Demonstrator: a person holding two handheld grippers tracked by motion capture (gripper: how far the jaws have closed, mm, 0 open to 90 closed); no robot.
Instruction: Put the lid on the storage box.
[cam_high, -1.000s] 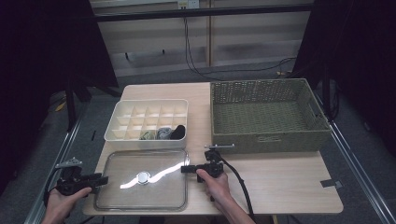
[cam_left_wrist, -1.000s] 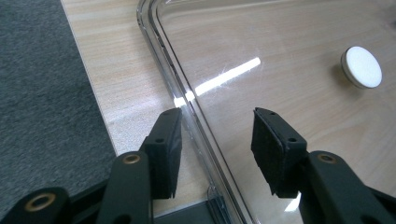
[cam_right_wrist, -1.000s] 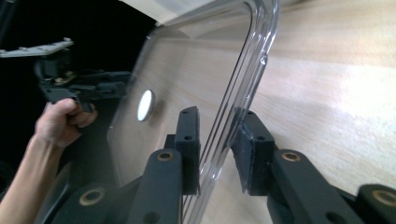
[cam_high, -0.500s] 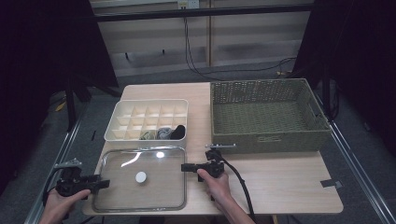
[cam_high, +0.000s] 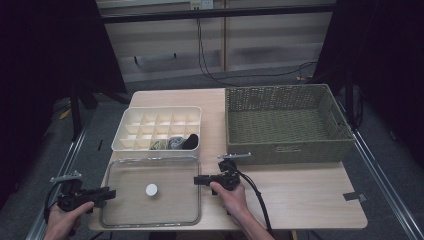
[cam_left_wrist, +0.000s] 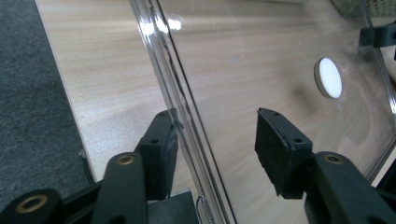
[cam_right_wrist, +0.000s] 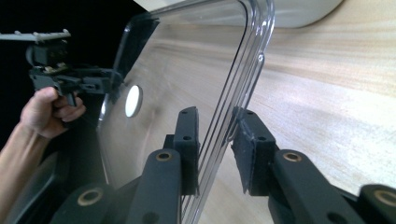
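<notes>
A clear plastic lid (cam_high: 150, 212) with a white round knob (cam_high: 151, 189) lies flat on the table's front left. My left gripper (cam_high: 107, 192) is at its left edge. In the left gripper view the jaws (cam_left_wrist: 217, 144) stand wide apart, with the lid's rim (cam_left_wrist: 182, 107) running between them, close to the left one. My right gripper (cam_high: 198, 180) is at the lid's right edge. Its jaws (cam_right_wrist: 217, 140) are a little apart around the rim (cam_right_wrist: 243, 79). The other hand and gripper (cam_right_wrist: 70, 77) show beyond the knob (cam_right_wrist: 133, 100).
A white compartment box (cam_high: 160, 120) stands just behind the lid, with dark and grey bundles (cam_high: 180, 142) in its front row. A green woven basket (cam_high: 285, 145) fills the back right. A piece of tape (cam_high: 354, 196) lies near the table's right edge.
The lid, which was tilted and caught the light a second ago, has come down flat on the table. Both hands have stayed at its two edges.
</notes>
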